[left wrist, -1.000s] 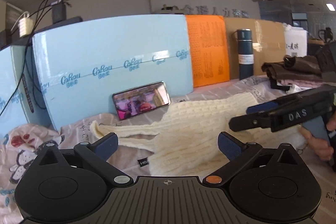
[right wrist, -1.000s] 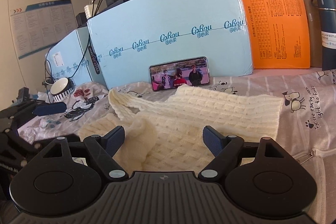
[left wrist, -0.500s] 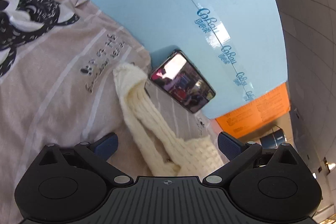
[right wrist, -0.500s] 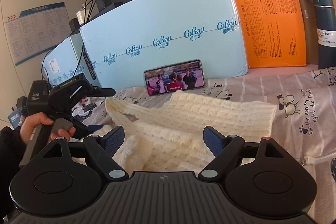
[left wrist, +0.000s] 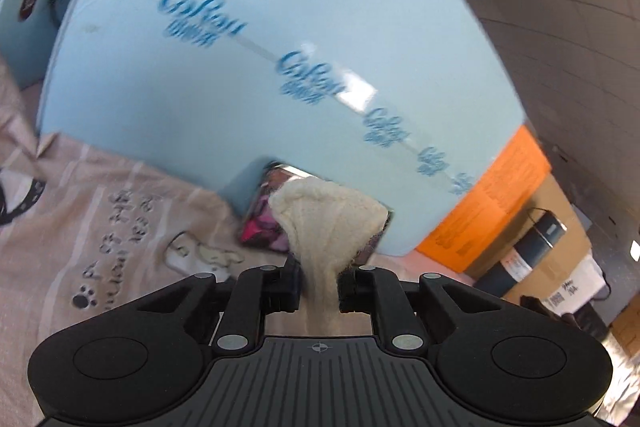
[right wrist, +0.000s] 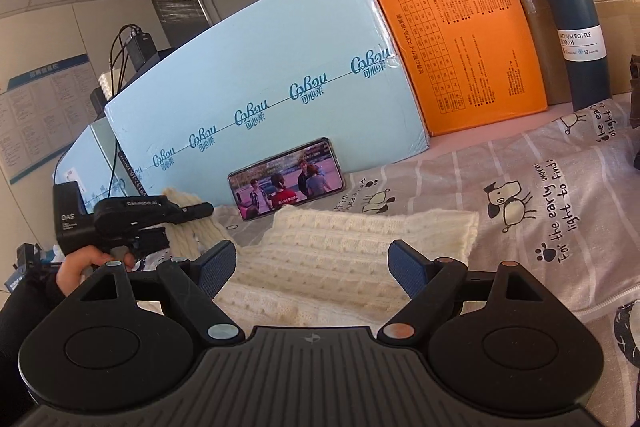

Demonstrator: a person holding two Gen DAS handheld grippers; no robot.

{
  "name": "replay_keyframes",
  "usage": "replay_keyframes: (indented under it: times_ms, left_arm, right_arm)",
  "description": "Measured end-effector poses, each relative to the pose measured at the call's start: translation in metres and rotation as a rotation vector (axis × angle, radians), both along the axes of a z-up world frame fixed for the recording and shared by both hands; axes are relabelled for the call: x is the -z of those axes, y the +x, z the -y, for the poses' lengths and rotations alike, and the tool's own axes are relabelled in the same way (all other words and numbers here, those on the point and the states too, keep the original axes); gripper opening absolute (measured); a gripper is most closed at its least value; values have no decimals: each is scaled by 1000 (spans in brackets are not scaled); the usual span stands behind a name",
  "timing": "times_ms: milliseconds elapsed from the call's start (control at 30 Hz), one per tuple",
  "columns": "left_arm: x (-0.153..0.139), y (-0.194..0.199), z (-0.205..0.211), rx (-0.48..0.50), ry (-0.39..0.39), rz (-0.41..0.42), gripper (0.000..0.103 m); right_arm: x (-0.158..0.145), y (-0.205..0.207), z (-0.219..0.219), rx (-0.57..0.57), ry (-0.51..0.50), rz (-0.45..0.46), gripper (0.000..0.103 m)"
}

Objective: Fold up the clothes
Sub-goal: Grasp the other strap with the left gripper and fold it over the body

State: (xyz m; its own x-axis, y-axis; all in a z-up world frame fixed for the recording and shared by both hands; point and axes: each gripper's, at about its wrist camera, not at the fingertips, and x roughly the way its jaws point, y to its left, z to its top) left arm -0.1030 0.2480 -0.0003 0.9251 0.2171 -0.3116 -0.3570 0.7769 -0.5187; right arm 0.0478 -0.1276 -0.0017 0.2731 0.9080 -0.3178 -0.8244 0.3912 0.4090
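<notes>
Sleeve of the cream sweater sits clamped in the left tool, ready for folding inward toward the spread-apart right tool.

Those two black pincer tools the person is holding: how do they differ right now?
The left gripper is shut, pinching the cream sweater's sleeve; the right gripper is open and holds nothing. The left gripper has the sleeve raised off the printed bedsheet; the right gripper hovers over the sweater's body, which lies flat. Both are the same black two-finger tool, and both point toward the blue box.
</notes>
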Motion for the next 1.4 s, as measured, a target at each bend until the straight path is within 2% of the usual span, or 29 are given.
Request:
replay_keyframes:
  times_ms: [100, 200, 333, 400, 433, 467, 533, 633, 767, 867, 967, 1100, 1200, 1267, 1400]
  left_arm:
    - [-27, 14, 37, 140, 126, -20, 14]
    - [-39, 42, 73, 304, 217, -125, 18]
    - [-34, 81, 106, 426, 290, -272, 24]
    - [-28, 92, 118, 457, 325, -329, 38]
    - [-25, 95, 123, 472, 342, -357, 55]
    - [-23, 98, 129, 487, 358, -373, 77]
    - [-26, 99, 137, 501, 411, -364, 91]
    - [-39, 96, 139, 490, 453, -327, 92]
    - [-54, 75, 128, 399, 503, -284, 94]
    - [-61, 38, 119, 326, 564, -230, 95]
    - [-61, -4, 126, 272, 668, -193, 99]
    - [-52, -58, 151, 355, 831, -151, 100]
    - [-38, -85, 178, 471, 940, -211, 100]
    - [-27, -94, 194, 530, 1006, -290, 100]
    - [1, -100, 207, 532, 1171, -461, 100]
  right_arm:
    - [-1, 0, 4, 24, 12, 8, 82]
    - [-2, 2, 9, 54, 28, 9, 82]
    - [-3, 5, 14, 86, 45, -4, 82]
    - [-3, 7, 17, 103, 54, -12, 82]
    - [-4, 8, 19, 110, 59, -14, 82]
    - [-4, 9, 21, 117, 67, -14, 82]
    - [-5, 11, 24, 127, 78, -16, 82]
    - [-6, 13, 29, 143, 93, -19, 82]
    - [-6, 14, 32, 153, 92, -16, 82]
    - [-5, 15, 33, 139, 90, -26, 82]
    - [-4, 14, 30, 101, 81, -35, 83]
    - [-2, 13, 27, 28, 74, -45, 86]
    - [-4, 6, 26, -45, 76, -18, 86]
    - [-9, -2, 30, -93, 78, 22, 88]
    - [-15, -28, 43, -217, 28, 163, 92]
